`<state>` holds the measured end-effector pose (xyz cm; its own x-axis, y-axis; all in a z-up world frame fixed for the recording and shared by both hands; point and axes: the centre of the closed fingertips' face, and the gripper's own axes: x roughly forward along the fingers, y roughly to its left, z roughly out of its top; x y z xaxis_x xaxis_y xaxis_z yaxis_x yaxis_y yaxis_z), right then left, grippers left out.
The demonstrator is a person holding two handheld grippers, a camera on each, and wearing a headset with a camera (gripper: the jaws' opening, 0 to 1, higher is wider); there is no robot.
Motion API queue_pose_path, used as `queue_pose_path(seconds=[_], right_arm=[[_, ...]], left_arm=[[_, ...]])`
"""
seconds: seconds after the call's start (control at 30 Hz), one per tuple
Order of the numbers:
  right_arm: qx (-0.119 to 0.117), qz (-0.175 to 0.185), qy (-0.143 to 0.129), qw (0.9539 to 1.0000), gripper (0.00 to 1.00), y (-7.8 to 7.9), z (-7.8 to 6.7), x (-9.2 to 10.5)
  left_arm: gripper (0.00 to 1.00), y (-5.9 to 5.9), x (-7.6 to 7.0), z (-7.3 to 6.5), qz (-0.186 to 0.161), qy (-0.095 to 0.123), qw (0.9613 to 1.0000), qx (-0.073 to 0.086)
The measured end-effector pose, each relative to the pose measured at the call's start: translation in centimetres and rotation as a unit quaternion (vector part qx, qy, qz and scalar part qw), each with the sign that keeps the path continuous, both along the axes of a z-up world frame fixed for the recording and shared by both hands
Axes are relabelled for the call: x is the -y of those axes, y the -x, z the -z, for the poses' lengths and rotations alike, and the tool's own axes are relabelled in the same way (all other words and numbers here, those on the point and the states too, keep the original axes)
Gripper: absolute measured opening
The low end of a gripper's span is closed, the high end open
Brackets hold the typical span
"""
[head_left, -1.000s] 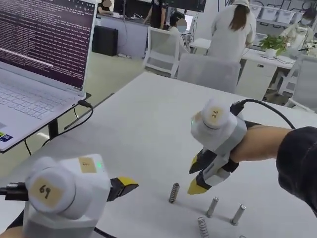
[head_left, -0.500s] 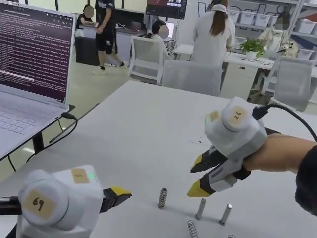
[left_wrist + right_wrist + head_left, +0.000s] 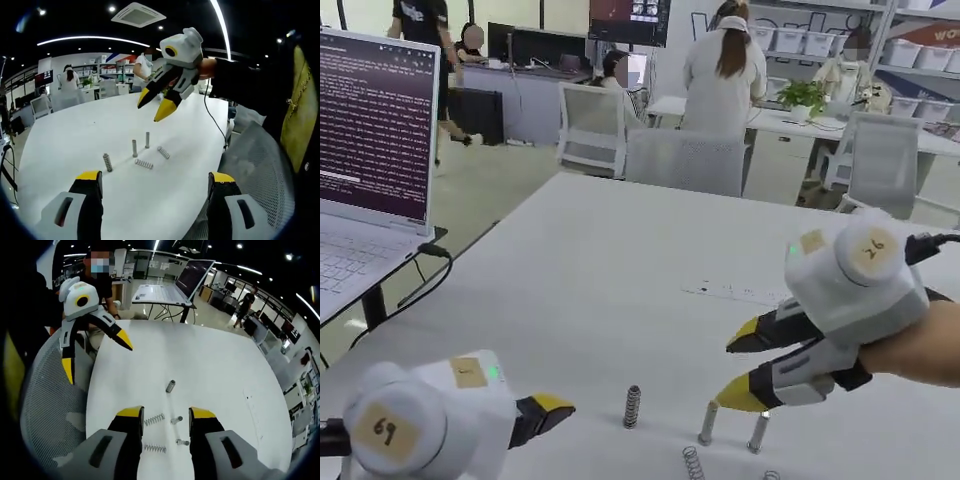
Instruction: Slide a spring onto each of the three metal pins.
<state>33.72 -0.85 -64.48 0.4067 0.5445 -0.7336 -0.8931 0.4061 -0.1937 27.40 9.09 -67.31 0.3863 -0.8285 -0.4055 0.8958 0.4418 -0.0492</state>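
Springs [image 3: 692, 462]: two laid loose on tabletop [image 3: 620, 270], just before two bare pins [image 3: 708, 423]; third spring [image 3: 632, 405] stood upright, judged already seated. Light, bouncy, roll-prone: gentle mid-coil pinch advised. Left hand-held gripper [image 3: 155, 176] wide, right hand-held gripper [image 3: 725, 376] parted, raised near pins, both empty.

My left gripper [image 3: 155, 176] was a fat white lump with a round tan sticker [image 3: 385, 430] marked 69, a little green light [image 3: 492, 374], and black jaws with yellow tips. My right gripper [image 3: 740, 370] looked just the same, but its sticker said 26, and a black cable [image 3: 935, 238] came out of its back. On that arm I wore a dark sleeve [image 3: 240, 82].
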Motion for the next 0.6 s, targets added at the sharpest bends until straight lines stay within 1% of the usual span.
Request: queue_pose_path(seconds=[0.13,0.3,0.37,0.5,0.6], right_arm=[[0.002,0.017,-0.008,0.9998,0.34,0.6,0.0,0.9],[-0.006,0.027,-0.008,0.9996,0.34,1.8,1.1,1.4],[-0.01,0.03,-0.008,0.9995,0.35,2.2,1.6,1.5],[-0.026,0.035,-0.009,0.999,0.35,2.9,3.1,1.4],[-0.034,0.039,-0.007,0.9986,0.34,3.2,4.0,1.3]], left_arm=[[0.84,0.2,0.1,0.0,0.001,-0.001,1.0,-0.001],[0.84,0.3,0.2,0.0,0.004,-0.002,1.0,-0.001],[0.84,0.3,0.3,0.0,0.005,-0.002,1.0,-0.001],[0.84,0.4,0.3,0.0,0.006,-0.001,1.0,-0.001],[0.83,0.3,0.3,0.0,0.005,0.0,1.0,-0.001]])
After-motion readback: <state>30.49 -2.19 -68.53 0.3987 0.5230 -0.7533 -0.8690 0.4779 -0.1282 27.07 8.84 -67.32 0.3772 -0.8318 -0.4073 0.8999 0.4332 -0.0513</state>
